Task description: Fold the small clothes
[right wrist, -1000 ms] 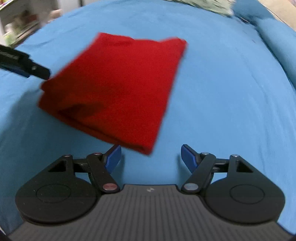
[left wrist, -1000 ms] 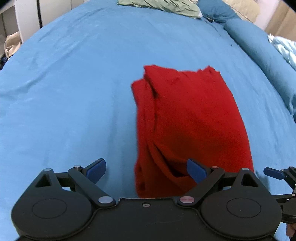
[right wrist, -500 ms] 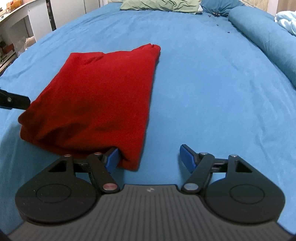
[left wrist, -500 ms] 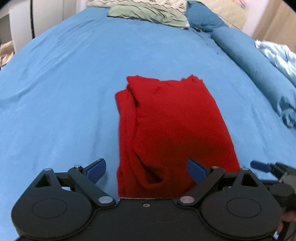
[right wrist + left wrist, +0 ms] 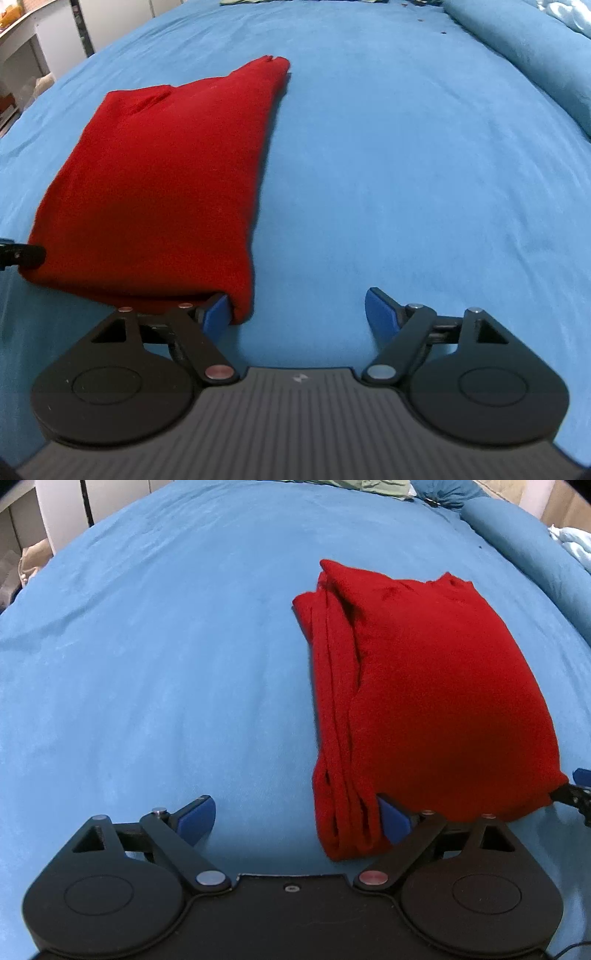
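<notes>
On the blue bed sheet (image 5: 155, 672) our left gripper (image 5: 293, 818) has its fingers spread wide; half a second ago the folded red garment (image 5: 428, 686) lay between them, now it sits off to the right with only the right finger tucked into its near layered edge. Our right gripper (image 5: 299, 308) is also spread wide, its left finger (image 5: 216, 310) pressed against the garment's near right corner, which has slid closer than before.
</notes>
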Motion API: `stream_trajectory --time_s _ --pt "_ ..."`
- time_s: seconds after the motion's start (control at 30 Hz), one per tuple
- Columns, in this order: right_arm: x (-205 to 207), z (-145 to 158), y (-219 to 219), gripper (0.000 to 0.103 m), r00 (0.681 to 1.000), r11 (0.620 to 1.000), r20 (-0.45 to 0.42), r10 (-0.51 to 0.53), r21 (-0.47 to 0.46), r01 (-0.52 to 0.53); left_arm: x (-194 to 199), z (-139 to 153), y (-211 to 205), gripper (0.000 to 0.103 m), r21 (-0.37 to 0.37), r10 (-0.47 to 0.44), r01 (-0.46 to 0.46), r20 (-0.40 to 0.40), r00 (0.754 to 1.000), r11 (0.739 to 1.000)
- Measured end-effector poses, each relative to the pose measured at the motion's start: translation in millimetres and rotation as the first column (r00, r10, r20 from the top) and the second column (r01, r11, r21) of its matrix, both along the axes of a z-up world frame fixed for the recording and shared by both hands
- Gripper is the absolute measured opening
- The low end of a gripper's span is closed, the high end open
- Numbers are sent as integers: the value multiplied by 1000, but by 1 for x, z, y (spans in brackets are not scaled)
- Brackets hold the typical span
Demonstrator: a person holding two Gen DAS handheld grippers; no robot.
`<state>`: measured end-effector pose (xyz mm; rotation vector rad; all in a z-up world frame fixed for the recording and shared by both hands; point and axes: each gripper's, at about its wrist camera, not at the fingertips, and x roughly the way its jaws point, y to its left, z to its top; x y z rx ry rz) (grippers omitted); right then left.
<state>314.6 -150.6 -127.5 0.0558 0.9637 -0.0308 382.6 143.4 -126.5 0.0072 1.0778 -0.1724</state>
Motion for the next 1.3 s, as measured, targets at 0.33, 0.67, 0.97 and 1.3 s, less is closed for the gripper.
stream_trajectory --time_s 0.33,0.67,0.97,1.3 --pt "-25 56 -30 93 992 979 45 117 161 -123 -7 38 -17 95 14 55 -56 75 996 998" --pt "94 88 -35 95 989 910 -37 144 399 -117 75 50 -15 94 -163 81 -77 20 996 984" --pt "149 6 -18 84 984 888 -148 98 460 -19 94 0 -23 78 -261 43 -51 -33 999 964" --pt "134 18 -17 38 990 864 -21 142 490 -113 71 28 -49 25 -223 -22 44 100 995 974"
